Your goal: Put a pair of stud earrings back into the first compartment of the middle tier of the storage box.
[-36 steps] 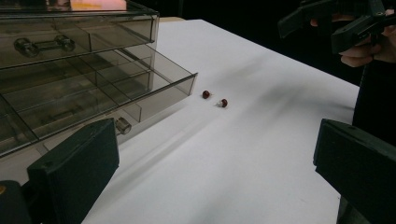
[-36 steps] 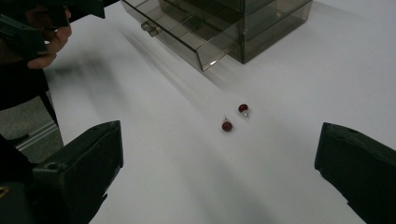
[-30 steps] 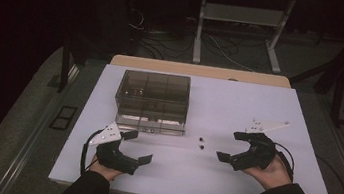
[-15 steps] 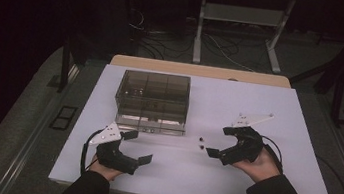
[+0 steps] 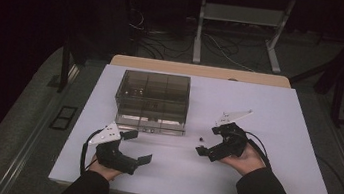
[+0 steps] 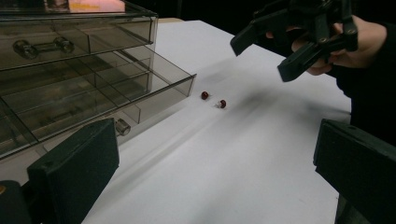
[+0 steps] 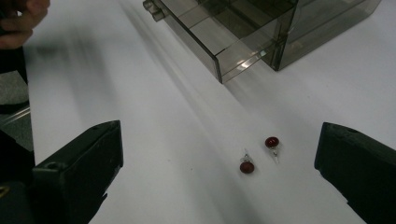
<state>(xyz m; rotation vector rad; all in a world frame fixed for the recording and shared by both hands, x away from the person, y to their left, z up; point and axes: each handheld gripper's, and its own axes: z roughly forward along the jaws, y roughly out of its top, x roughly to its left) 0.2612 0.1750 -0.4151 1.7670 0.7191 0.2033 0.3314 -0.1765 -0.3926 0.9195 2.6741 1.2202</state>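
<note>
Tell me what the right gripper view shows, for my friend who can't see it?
Two small red earrings lie on the white table between the right gripper's wide-open black jaws. Beyond them, a smoky clear drawer box has one drawer pulled out.

Two red earrings point(image 7: 259, 155) lie side by side on the white bench point(image 7: 154, 140), between the wide-open tongs point(image 7: 219, 172), near the drawer point(image 7: 224, 39).

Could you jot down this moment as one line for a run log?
right gripper: open, near two red earrings | left gripper: open, idle | drawer box: bottom drawer open
</note>
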